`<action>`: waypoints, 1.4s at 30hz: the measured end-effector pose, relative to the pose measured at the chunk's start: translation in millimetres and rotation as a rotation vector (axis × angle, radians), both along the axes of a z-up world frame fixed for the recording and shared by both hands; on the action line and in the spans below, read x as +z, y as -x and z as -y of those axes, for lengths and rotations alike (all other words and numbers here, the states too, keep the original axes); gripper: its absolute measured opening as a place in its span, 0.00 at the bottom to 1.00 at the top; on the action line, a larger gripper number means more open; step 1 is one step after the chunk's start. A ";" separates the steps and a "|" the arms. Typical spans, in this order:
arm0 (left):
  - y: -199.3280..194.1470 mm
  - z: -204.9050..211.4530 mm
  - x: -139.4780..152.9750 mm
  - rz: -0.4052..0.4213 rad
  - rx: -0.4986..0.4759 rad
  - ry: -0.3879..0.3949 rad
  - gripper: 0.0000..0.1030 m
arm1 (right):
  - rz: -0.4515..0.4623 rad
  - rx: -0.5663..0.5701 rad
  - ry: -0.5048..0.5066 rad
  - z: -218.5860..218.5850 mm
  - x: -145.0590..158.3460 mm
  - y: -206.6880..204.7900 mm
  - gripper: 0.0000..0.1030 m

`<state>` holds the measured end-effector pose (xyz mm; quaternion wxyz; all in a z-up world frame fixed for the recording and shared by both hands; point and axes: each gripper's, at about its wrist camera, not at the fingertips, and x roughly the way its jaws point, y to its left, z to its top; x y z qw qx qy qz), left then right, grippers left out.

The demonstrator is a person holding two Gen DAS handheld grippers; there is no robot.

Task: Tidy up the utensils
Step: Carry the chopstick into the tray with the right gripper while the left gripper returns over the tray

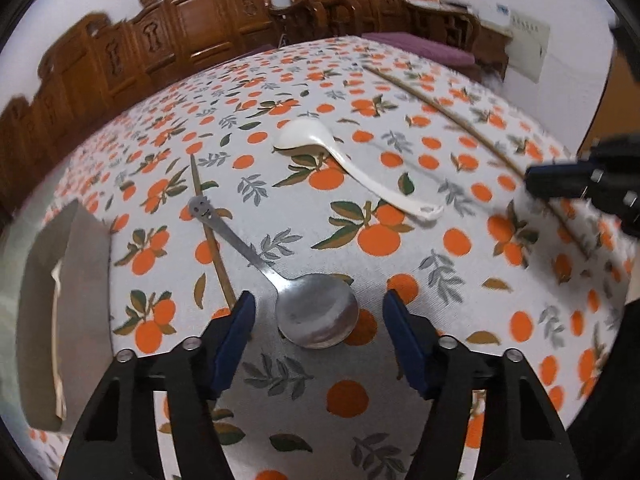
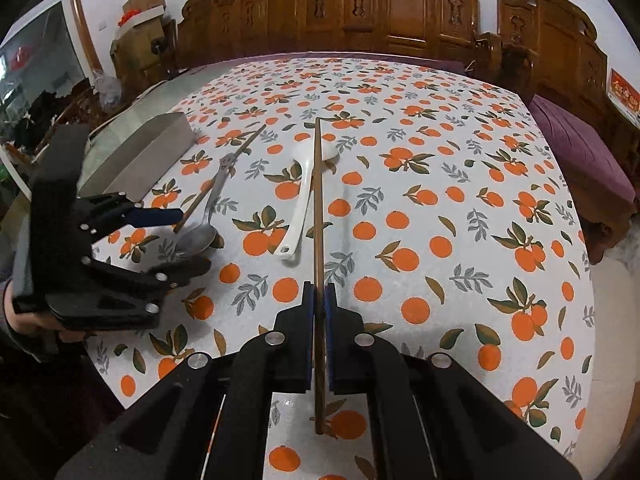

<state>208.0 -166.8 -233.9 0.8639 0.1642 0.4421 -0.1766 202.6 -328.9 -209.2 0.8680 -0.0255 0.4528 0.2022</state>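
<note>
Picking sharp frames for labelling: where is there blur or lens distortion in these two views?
Left wrist view: right tongs and the chopstick they hold are motion-smeared; metal spoon sharp. Right wrist view: left tongs slightly soft. Both: fisheye bulges the tablecloth.

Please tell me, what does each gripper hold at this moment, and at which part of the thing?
The right gripper holds a wooden chopstick, clamped near its thicker end. The left gripper holds nothing: its jaws stand open around the bowl of the metal spoon.
</note>
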 end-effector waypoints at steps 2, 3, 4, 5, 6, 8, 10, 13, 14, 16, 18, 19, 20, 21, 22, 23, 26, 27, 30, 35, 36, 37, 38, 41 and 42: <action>1.2 3.3 -3.1 0.015 -0.012 -0.051 0.48 | 0.004 0.001 -0.002 -0.7 1.8 0.5 0.06; 1.4 4.3 -2.1 0.021 -0.018 -0.056 0.42 | 0.007 0.003 -0.002 -1.4 2.6 1.0 0.06; 1.8 4.9 -2.3 0.023 -0.026 -0.068 0.39 | 0.010 0.004 -0.002 -2.0 3.7 1.2 0.06; 2.6 4.7 -1.9 0.021 -0.032 -0.069 0.30 | 0.012 0.006 -0.001 -2.6 4.5 1.5 0.06; 2.5 4.3 -1.5 0.016 -0.036 -0.067 0.17 | 0.014 0.007 0.000 -3.1 5.2 1.7 0.06; 3.7 0.5 0.9 0.014 -0.039 -0.052 0.10 | 0.017 0.011 0.003 -4.8 6.5 2.6 0.06; 5.4 -6.4 7.2 0.019 -0.035 -0.024 0.07 | 0.020 0.015 0.008 -6.8 7.3 3.1 0.06; 7.2 -17.9 17.6 0.028 -0.021 0.020 0.04 | 0.027 0.021 0.017 -11.4 10.1 3.9 0.06; 8.6 -21.9 21.9 0.037 -0.015 0.036 0.03 | 0.032 0.025 0.022 -14.3 12.2 4.5 0.06; 10.1 -29.6 31.1 0.054 -0.002 0.062 0.02 | 0.042 0.029 0.026 -19.0 16.4 5.0 0.06; 11.6 -36.5 39.4 0.063 0.008 0.093 0.01 | 0.051 0.034 0.025 -24.8 21.4 5.7 0.06; 12.0 -40.3 43.8 0.062 0.008 0.116 0.01 | 0.054 0.035 0.026 -27.9 23.4 6.1 0.06; 12.7 -45.4 49.4 0.062 0.010 0.144 0.01 | 0.057 0.039 0.027 -32.4 26.1 6.7 0.06; 13.2 -48.5 53.0 0.065 0.013 0.157 0.01 | 0.059 0.043 0.028 -35.9 28.0 7.0 0.06; 14.6 -51.9 58.3 0.077 0.017 0.165 0.01 | 0.061 0.047 0.030 -39.7 29.5 7.7 0.06; 15.6 -54.3 62.5 0.088 0.020 0.169 0.01 | 0.063 0.054 0.034 -45.2 31.3 8.4 0.06; 18.5 -62.0 75.8 0.110 0.023 0.196 0.01 | 0.067 0.065 0.038 -59.3 35.7 9.8 0.06; 19.4 -65.5 81.5 0.117 0.026 0.205 0.01 | 0.067 0.068 0.036 -63.8 37.0 9.8 0.06; 22.4 -74.8 96.3 0.143 0.030 0.218 0.01 | 0.069 0.078 0.035 -77.6 40.0 9.4 0.06; 23.9 -96.2 119.0 0.178 0.044 0.231 0.01 | 0.078 0.090 0.011 -103.5 47.3 6.7 0.06; 24.5 -101.4 122.4 0.184 0.049 0.233 0.01 | 0.080 0.090 0.005 -107.5 48.2 6.1 0.06; 24.3 -106.4 124.9 0.189 0.054 0.234 0.01 | 0.081 0.091 -0.004 -112.2 49.4 4.9 0.06; 23.8 -113.0 127.1 0.195 0.060 0.233 0.01 | 0.083 0.094 -0.016 -118.4 50.6 3.3 0.06; 21.8 -135.1 128.8 0.199 0.086 0.236 0.01 | 0.083 0.101 -0.044 -134.5 52.1 -1.1 0.06; 20.8 -141.8 128.6 0.198 0.095 0.236 0.01 | 0.082 0.103 -0.051 -138.9 51.9 -2.8 0.06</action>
